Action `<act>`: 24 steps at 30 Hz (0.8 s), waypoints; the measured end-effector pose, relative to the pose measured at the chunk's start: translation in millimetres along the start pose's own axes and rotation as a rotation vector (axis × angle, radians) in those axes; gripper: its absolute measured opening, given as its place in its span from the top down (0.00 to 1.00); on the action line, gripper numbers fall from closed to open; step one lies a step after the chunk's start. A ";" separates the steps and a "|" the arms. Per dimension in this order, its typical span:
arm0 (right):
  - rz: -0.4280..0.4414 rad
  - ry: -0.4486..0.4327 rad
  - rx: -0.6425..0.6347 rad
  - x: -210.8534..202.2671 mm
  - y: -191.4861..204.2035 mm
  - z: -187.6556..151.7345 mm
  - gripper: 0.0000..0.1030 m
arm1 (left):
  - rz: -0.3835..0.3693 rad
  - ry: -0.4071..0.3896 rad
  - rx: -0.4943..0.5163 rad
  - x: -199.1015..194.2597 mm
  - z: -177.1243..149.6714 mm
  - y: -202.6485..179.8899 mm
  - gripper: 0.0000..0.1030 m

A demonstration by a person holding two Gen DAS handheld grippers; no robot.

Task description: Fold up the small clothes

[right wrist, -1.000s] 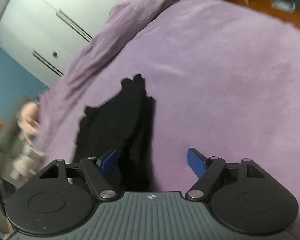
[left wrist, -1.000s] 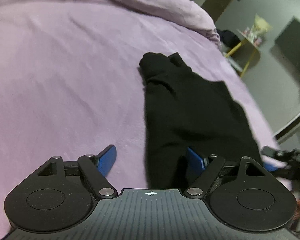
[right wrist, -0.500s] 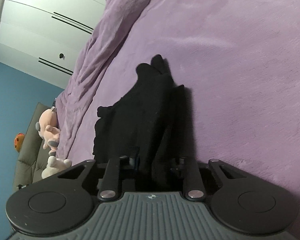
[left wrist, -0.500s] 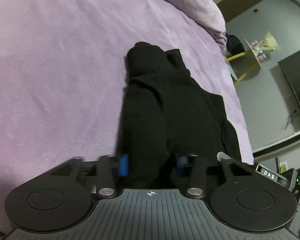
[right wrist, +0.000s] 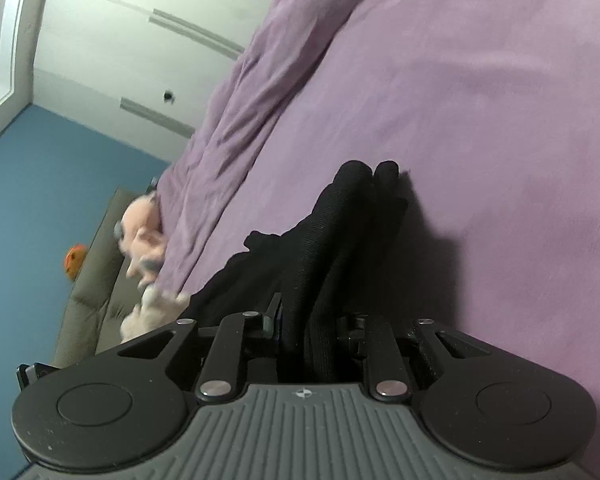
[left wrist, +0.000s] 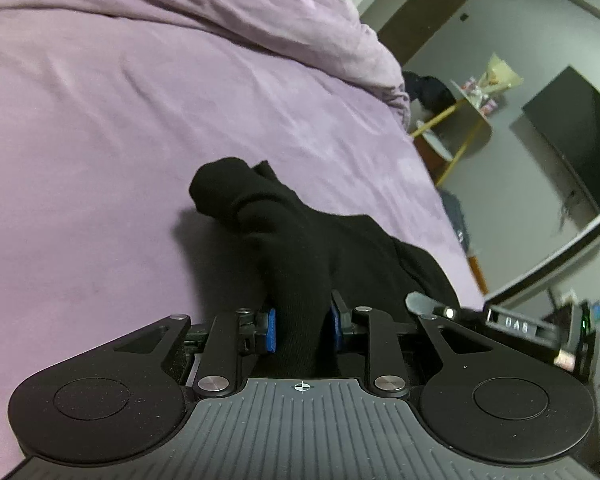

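Note:
A small black garment (left wrist: 300,236) lies on the purple bed (left wrist: 120,152), its near end lifted. My left gripper (left wrist: 302,326) is shut on the garment's near edge, with black cloth pinched between the blue pads (left wrist: 271,330). In the right wrist view the same garment (right wrist: 340,232) stretches away from me, its far end bunched on the bed (right wrist: 500,120). My right gripper (right wrist: 308,326) is shut on another part of the near edge. The other gripper's body (left wrist: 512,326) shows at the right of the left wrist view.
A rumpled purple duvet (left wrist: 240,8) is heaped along the far side of the bed. Beyond the bed's right edge stand a small side table (left wrist: 456,124) and a dark screen (left wrist: 576,136). A sofa with soft toys (right wrist: 140,236) and a white wardrobe (right wrist: 140,52) lie past the left edge.
Both grippers were open over the garment's near edge a second ago. They have closed on the cloth and lifted it, so the garment now rises off the bed toward me.

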State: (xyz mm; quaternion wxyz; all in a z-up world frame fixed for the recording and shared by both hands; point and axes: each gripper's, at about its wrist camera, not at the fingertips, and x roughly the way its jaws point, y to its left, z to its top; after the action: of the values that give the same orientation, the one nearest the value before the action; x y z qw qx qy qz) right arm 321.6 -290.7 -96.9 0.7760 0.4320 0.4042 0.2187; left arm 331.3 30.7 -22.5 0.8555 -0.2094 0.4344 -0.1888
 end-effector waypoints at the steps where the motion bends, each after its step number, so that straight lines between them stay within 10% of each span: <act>1: 0.006 0.027 0.011 3.2 0.7 -8.6 0.81 | 0.010 0.009 0.001 -9.5 -4.0 4.4 0.73; 6: -0.023 0.155 0.053 21.0 -2.7 -57.2 0.80 | 0.087 0.084 -0.070 -44.5 -37.3 36.8 0.72; 13: -0.072 0.117 -0.085 -20.5 -6.6 -99.9 0.51 | 0.130 0.031 -0.041 -69.3 -89.8 68.7 0.56; 20: -0.129 0.142 -0.210 -26.8 10.1 -126.4 0.55 | 0.085 0.044 -0.059 -71.9 -125.6 77.4 0.47; 24: -0.039 0.168 -0.027 -30.4 -2.9 -126.5 0.73 | 0.048 0.081 -0.147 -74.3 -136.1 88.6 0.68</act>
State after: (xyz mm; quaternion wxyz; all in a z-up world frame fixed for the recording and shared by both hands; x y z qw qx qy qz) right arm 200.7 -250.8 -124.0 0.7493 0.3937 0.4731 0.2446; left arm 190.9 116.2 -92.3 0.8237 -0.2533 0.4863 -0.1444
